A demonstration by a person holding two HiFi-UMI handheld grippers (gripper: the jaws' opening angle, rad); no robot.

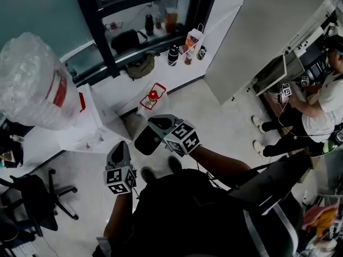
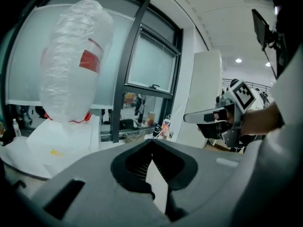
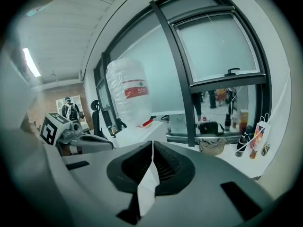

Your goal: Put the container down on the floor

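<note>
both claws clenched and empty, container on the floor

the landmark here is the big clear plastic-wrapped jug with a red label [image 1: 33, 84], which stands on a white table [image 1: 94, 123] in front of a frosted window with a black frame [image 1: 94, 23].

the small clear container with a red handle and red cap [image 1: 153, 96] is to the right of that jug in the head view. it stands upright on the pale floor [image 1: 214, 127], just past the corner of the jug's table. neither claw touches it.

the left gripper [image 1: 121, 144] is below and to the right of the jug, nearer the person's body. its own view shows the two grey jaws pressed together at the tips, with nothing between them. in that view the jug [image 2: 71, 60] rises at upper left.

the right gripper [image 1: 153, 121] is further right of the jug than the left one and is the claw nearer the container. it is well apart from the container. its jaws also meet along their length and are clenched on nothing. in its view the jug [image 3: 128, 93] stands left of centre.

far to the right of the jug, a second person in a white top [image 1: 327, 103] sits at a desk. a black office chair [image 1: 37, 197] stands below the jug.
</note>
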